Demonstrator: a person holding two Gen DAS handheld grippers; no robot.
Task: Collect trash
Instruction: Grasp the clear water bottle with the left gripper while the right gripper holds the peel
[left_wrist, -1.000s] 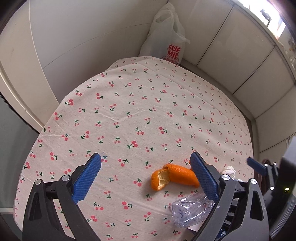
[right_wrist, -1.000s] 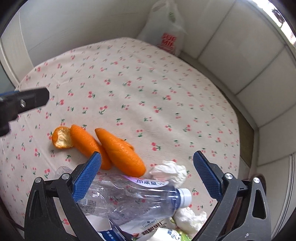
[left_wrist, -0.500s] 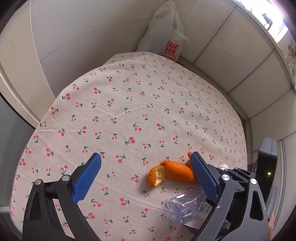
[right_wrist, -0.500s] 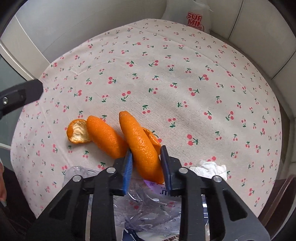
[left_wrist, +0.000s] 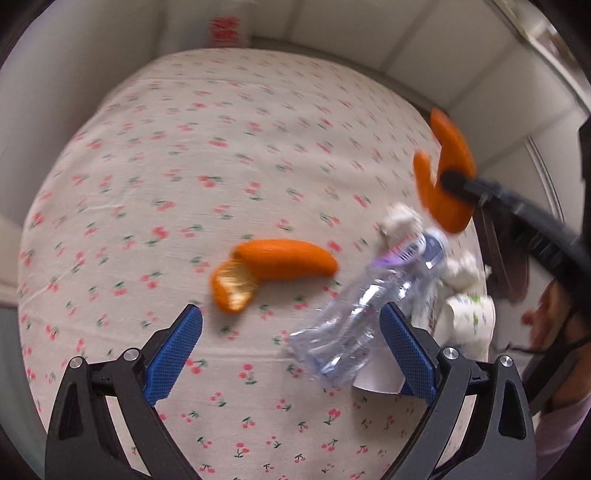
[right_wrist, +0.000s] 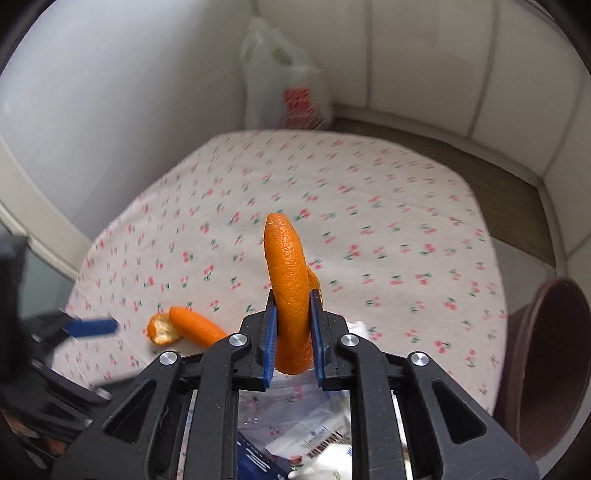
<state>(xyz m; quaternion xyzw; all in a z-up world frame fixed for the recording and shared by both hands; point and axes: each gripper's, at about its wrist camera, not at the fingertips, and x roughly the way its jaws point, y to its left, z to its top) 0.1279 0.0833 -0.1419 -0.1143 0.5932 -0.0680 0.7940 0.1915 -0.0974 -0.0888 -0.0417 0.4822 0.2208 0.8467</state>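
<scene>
An orange peel (right_wrist: 288, 280) is clamped between the blue pads of the right gripper (right_wrist: 292, 334) and is held clear of the tablecloth (right_wrist: 388, 206), its tip pointing away from the camera. In the left wrist view the same peel (left_wrist: 448, 173) is seen raised above the far right edge of the table. The left gripper (left_wrist: 291, 345) is spread wide with nothing between its pads and is held above the cloth. A second peel (left_wrist: 273, 266), curled at one end, lies on the cloth ahead of the left gripper; it is also seen at lower left in the right wrist view (right_wrist: 184, 326). A crushed bottle (left_wrist: 369, 306) lies to its right, beside crumpled tissues (left_wrist: 400, 221) and a paper cup (left_wrist: 467, 321). A white plastic bag (right_wrist: 284, 85) stands beyond the table in the corner. A brown bin (right_wrist: 546, 362) is seen at the right edge, beside the table.
</scene>
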